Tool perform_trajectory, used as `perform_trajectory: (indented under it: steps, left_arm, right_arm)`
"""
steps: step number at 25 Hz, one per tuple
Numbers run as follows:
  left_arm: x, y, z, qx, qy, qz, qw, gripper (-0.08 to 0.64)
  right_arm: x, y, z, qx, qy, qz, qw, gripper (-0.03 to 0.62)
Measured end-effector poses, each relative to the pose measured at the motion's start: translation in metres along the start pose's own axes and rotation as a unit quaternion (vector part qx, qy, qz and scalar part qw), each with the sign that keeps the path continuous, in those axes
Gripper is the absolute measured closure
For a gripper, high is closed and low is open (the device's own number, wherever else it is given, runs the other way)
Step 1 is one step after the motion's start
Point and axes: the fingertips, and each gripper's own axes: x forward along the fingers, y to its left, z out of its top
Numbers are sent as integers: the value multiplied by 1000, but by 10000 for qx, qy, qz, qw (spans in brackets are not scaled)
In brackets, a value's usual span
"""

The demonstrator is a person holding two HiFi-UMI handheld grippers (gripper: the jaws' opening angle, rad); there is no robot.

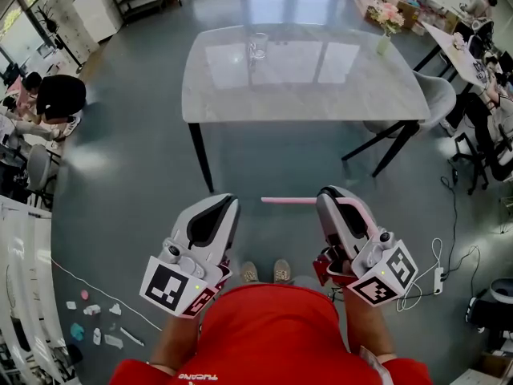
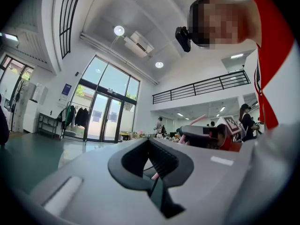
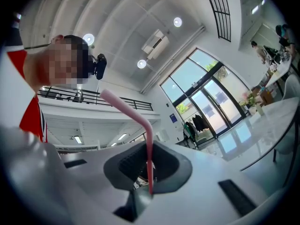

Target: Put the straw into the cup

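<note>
In the head view a pink bendy straw [image 1: 288, 200] sticks out level to the left from my right gripper [image 1: 327, 195], which is shut on it. From the right gripper view the straw [image 3: 149, 153] rises between the pads and bends toward the upper left. My left gripper [image 1: 224, 201] is held beside it at the same height, shut with nothing in it; its pads [image 2: 159, 165] meet in the left gripper view. A clear glass cup [image 1: 257, 46] stands far ahead on the back part of the marble table [image 1: 321, 87]. Both grippers are well short of the table.
A vase of flowers [image 1: 385, 24] stands at the table's right corner, with a grey chair [image 1: 439, 95] beside it. A person [image 1: 56, 96] sits at the left. Cables and a power strip [image 1: 439, 277] lie on the floor at right, small objects [image 1: 96, 323] at left.
</note>
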Motion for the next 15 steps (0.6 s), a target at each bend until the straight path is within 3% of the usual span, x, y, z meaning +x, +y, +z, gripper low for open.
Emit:
perform_trajectory:
  steps: [15]
  left_arm:
    - [48,-17,2,-5,-188,277,9994,554]
  right_arm:
    - [-15,-41,28,-111,-26,373,9992,569]
